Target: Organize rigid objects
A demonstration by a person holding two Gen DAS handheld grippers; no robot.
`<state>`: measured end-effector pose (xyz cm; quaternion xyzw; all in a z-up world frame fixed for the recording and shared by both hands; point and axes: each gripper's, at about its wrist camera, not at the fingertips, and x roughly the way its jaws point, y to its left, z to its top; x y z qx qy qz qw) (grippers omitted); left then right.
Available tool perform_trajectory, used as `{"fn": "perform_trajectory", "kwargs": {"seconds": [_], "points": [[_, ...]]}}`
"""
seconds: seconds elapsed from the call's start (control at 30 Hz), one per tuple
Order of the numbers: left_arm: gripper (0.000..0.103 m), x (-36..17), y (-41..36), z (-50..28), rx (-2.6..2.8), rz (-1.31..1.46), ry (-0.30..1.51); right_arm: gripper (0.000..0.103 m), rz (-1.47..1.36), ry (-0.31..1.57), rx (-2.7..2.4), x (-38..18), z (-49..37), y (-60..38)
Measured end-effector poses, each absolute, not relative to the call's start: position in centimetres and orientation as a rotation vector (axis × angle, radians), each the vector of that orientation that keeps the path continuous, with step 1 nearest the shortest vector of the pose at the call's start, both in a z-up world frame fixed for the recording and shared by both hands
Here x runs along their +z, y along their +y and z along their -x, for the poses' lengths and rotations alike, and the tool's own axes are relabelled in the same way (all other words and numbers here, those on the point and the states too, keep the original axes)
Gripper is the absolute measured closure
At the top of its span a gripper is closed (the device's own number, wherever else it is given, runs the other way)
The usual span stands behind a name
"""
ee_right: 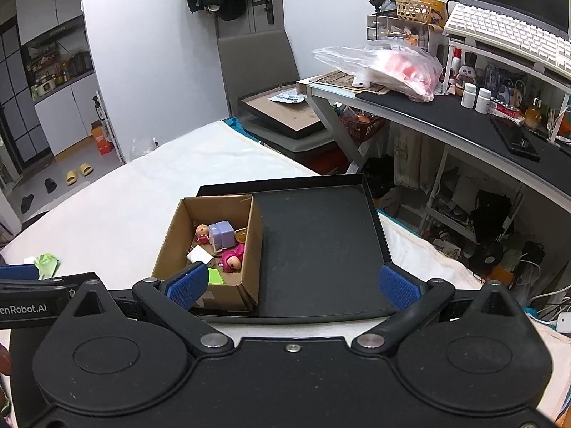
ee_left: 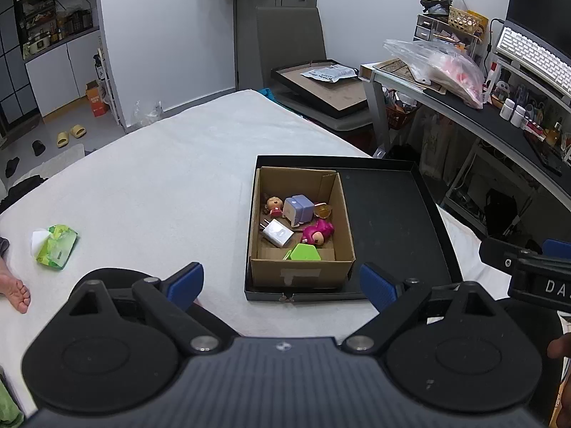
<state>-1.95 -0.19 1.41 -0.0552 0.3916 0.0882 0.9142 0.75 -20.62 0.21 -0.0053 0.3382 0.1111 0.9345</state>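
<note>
Right now both my grippers hang spread wide and hold nothing — the left gripper (ee_left: 282,287) near the front edge of the shallow black tray (ee_left: 392,221), the right gripper (ee_right: 293,285) just beside it over the tray's near rim. An open brown cardboard box (ee_left: 303,271) sits in the tray's left half on the white bedsheet (ee_left: 160,178). Inside it lie a white plug charger (ee_left: 276,232), a lilac cube toy (ee_left: 299,209), a magenta doll figure (ee_left: 317,232), a small red-dressed doll (ee_left: 273,205), an amber piece (ee_left: 323,210) and a lime-green block (ee_left: 303,252) — all close together.
</note>
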Motion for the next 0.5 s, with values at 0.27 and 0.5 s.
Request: {"fn": "perform_trajectory", "kwargs": {"seconds": [0.27, 0.5], "points": [[0.01, 1.13, -0.15, 1.88, 0.181, 0.117, 0.813, 0.0, 0.01, 0.691, 0.233, 0.12, -0.7, -20.65], [0.01, 0.97, 0.08, 1.88, 0.182, 0.116, 0.815, 0.0, 0.012, 0.694, 0.227, 0.06, -0.81, -20.67]]}}
